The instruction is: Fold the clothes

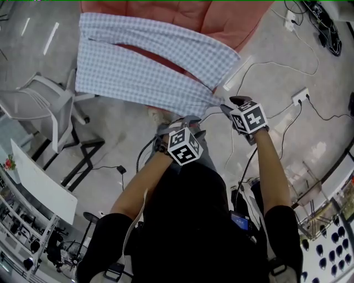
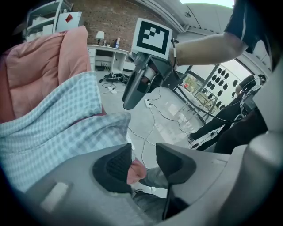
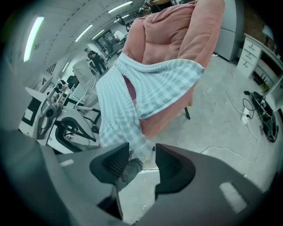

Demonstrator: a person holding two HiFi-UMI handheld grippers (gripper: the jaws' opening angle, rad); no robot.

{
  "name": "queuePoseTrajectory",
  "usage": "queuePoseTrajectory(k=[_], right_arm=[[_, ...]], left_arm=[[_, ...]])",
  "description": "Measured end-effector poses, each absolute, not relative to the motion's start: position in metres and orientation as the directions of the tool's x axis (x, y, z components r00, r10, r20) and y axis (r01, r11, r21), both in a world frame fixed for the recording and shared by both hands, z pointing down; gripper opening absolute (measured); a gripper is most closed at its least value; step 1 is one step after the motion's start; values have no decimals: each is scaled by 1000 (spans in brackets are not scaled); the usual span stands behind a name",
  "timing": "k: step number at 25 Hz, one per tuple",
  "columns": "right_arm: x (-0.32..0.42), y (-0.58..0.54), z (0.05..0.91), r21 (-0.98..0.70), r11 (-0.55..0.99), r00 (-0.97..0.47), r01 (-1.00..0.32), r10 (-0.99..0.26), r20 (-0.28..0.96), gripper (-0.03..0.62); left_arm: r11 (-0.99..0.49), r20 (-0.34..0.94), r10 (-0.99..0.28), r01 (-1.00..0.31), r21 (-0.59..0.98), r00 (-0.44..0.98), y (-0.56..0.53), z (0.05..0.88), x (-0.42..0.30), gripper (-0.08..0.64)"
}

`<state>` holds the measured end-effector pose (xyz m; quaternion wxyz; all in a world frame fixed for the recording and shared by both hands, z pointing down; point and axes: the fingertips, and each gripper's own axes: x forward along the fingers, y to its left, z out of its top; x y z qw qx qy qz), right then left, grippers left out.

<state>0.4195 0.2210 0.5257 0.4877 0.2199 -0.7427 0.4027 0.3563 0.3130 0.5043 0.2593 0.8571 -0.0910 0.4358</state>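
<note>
- The left gripper [image 2: 143, 160] has its two black ribbed pads standing apart with a clear gap. Nothing is pinched in it; only the floor and a bit of someone's shoe show through.
- The right gripper [image 3: 140, 161] is parted about as wide and holds nothing either. Its pads are bare, and both claws tip steeply downward.
- The checked trousers [image 1: 149, 61] are thin, soft cotton in a small pale blue and white gingham. They lie draped ahead of both claws, with the two legs fanned apart.
- One gathered end of the cloth hangs just beyond the right claw's tips, close but not between the pads as far as I can see. From the left claw the fabric sits up and off to its left.
- Under the trousers is a plump, salmon-pink padded armchair [image 1: 166, 14], farther from the claws than the cloth.
- Below the claws is a glossy grey floor [image 1: 287, 160] strewn with thin cables.
</note>
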Motion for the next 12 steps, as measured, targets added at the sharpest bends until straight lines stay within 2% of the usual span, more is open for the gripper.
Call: queuePoseTrajectory(k=[12], right_arm=[[407, 186, 484, -375, 546, -484, -749, -65, 873, 184]], left_arm=[[-814, 847, -52, -514, 271, 529, 254, 481, 269, 181]])
